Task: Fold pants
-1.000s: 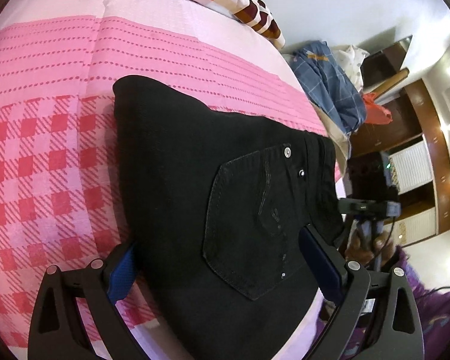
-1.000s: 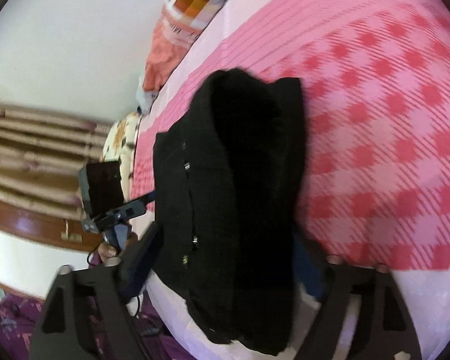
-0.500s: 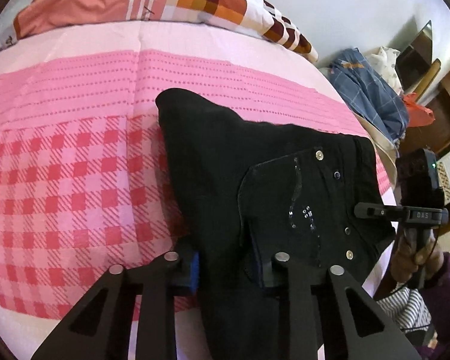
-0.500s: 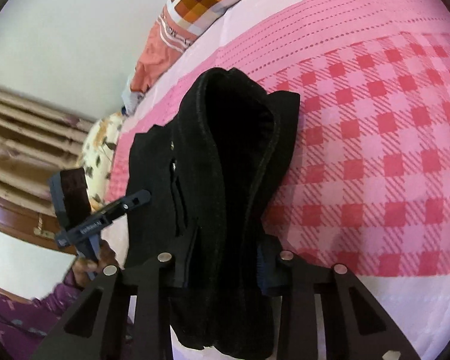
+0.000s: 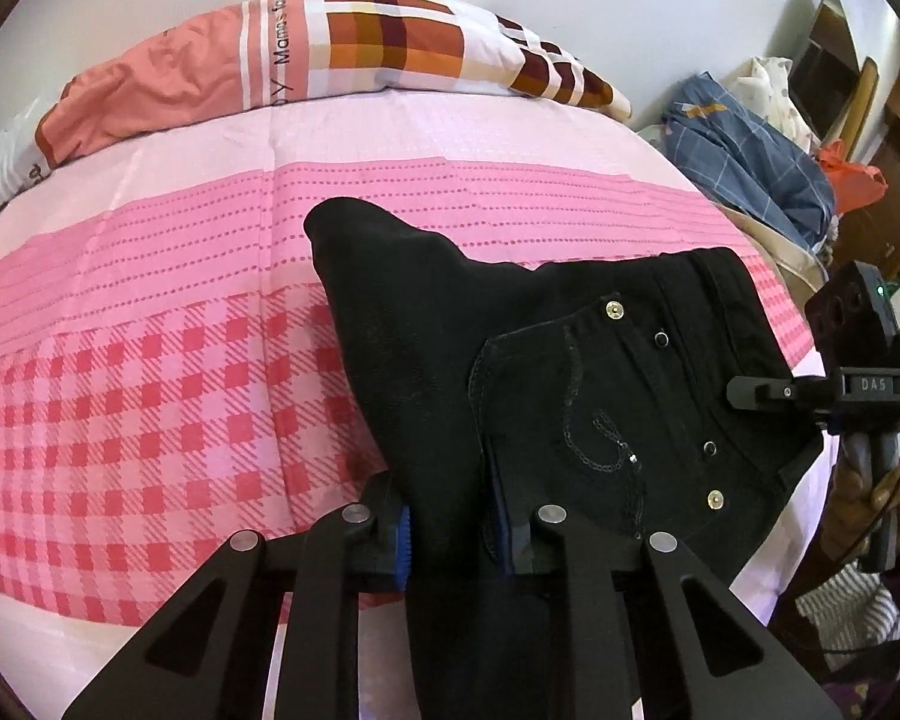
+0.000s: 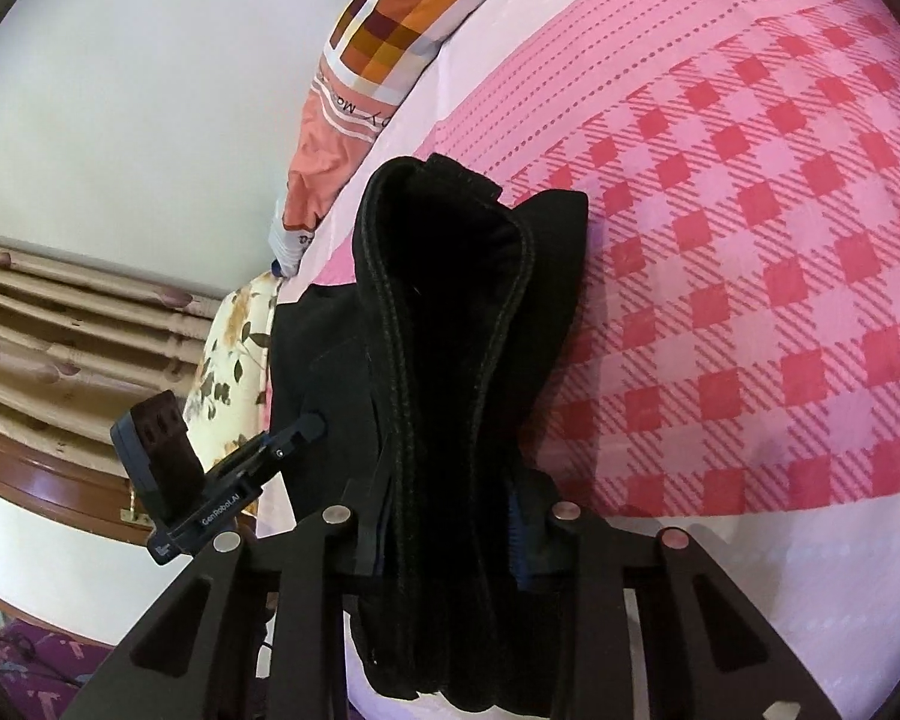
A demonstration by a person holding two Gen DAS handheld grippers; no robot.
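Both claws have closed on the black pants since a second ago, when their jaws stood wide on either side of the cloth, and the near end is now lifted and bunched. Nearest, the left claw [image 5: 450, 534] pinches a gathered ridge of the pants [image 5: 570, 372] just beside the sequinned back pocket [image 5: 594, 420]. The right claw [image 6: 450, 516] clamps a thick stack of layers at the pants' near edge, the seamed hem [image 6: 444, 276] arching up beyond it. Past both grips the rest of the pants lies on the bed [image 5: 150, 360], on its pink checked sheet, with the waistband toward the bed's edge. Farther off, a pillow [image 5: 342, 54] rests at the head of the bed, well apart from the pants.

Judging by this, the step in hand is the last fold: the near end is gripped and raised. Next, both claws should carry it together over the pocket toward the far end, level, then release.
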